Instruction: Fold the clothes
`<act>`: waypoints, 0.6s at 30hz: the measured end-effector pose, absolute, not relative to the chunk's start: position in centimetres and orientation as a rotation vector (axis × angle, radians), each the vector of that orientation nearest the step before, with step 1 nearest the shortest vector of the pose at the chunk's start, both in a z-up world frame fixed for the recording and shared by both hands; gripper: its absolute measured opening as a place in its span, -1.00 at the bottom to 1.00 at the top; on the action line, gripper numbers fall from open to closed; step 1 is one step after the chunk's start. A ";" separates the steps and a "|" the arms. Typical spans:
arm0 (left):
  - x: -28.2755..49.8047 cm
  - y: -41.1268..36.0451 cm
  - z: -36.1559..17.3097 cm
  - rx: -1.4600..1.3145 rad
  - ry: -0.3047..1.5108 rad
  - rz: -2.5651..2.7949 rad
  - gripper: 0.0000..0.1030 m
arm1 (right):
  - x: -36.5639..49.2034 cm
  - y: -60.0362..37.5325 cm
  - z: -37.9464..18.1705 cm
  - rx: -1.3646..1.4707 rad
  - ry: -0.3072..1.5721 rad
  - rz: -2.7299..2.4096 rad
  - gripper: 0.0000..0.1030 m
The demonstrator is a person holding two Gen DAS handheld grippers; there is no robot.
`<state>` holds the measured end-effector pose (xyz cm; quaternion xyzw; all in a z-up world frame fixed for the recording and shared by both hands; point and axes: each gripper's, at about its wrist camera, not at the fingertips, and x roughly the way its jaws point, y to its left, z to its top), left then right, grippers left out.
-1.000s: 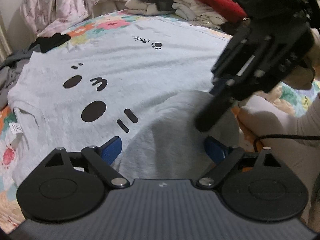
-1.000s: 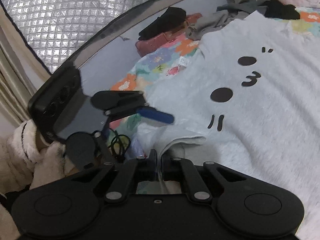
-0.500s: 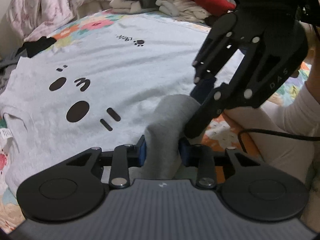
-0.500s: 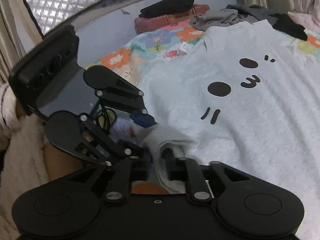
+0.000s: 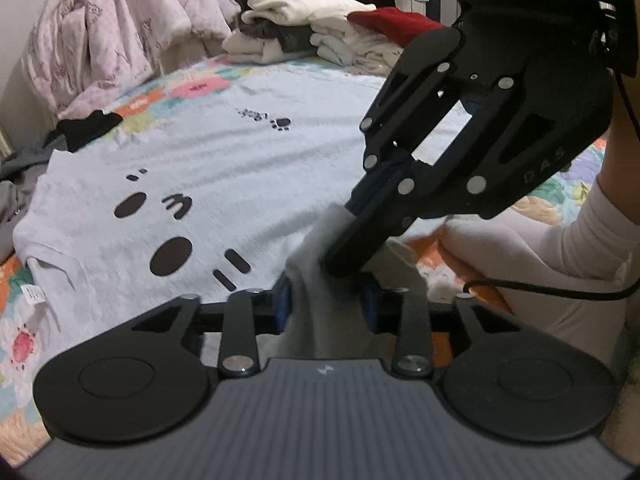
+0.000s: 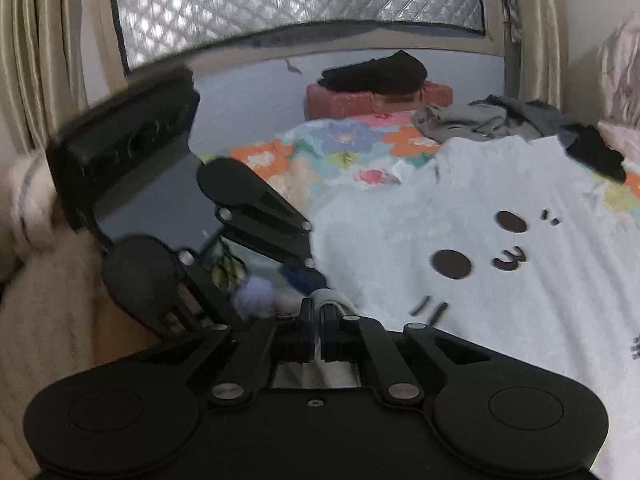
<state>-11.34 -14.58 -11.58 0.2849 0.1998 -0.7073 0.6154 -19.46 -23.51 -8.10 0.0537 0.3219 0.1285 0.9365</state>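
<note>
Both hand-held grippers closed since a second ago — left hand-held gripper (image 5: 326,300) and right hand-held gripper (image 6: 319,334) clenched on the sleeve (image 5: 320,280), lower centre. Shirt (image 5: 200,184) flat on bed (image 6: 320,148) — lift evenly, fold inward.

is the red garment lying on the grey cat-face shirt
No, the red garment sits on the pile of folded clothes behind the grey shirt, not on it.

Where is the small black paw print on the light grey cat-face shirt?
In the left wrist view, the paw print sits upper-centre on the grey shirt, beside small black lettering, left of the right gripper.
</note>
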 end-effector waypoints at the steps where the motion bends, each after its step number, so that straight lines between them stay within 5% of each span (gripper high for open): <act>1: -11.2 -14.6 -11.5 0.641 0.457 -1.624 -0.24 | -19.4 -23.8 -8.1 0.142 0.648 0.273 -0.92; 4: -10.3 -14.5 -11.1 0.575 0.486 -1.616 -0.92 | -19.4 -25.0 -7.9 0.235 0.610 0.265 -0.92; 6: -9.7 -14.5 -10.8 0.523 0.509 -1.601 -0.92 | -19.4 -26.0 -8.0 0.299 0.583 0.243 -0.91; 8: -8.6 -14.4 -10.7 0.471 0.531 -1.562 -0.92 | -19.8 -27.0 -7.8 0.340 0.551 0.199 -0.68; 13: -4.9 -13.4 -10.3 0.275 0.606 -1.480 -0.92 | -20.6 -28.6 -8.3 0.396 0.540 0.154 -0.63; 16: -3.8 -12.8 -10.0 0.210 0.601 -1.453 -0.92 | -21.1 -29.4 -8.6 0.428 0.541 0.136 -0.24; 18: -3.6 -12.6 -9.9 0.190 0.592 -1.441 -0.92 | -21.3 -29.8 -8.9 0.442 0.543 0.131 -0.19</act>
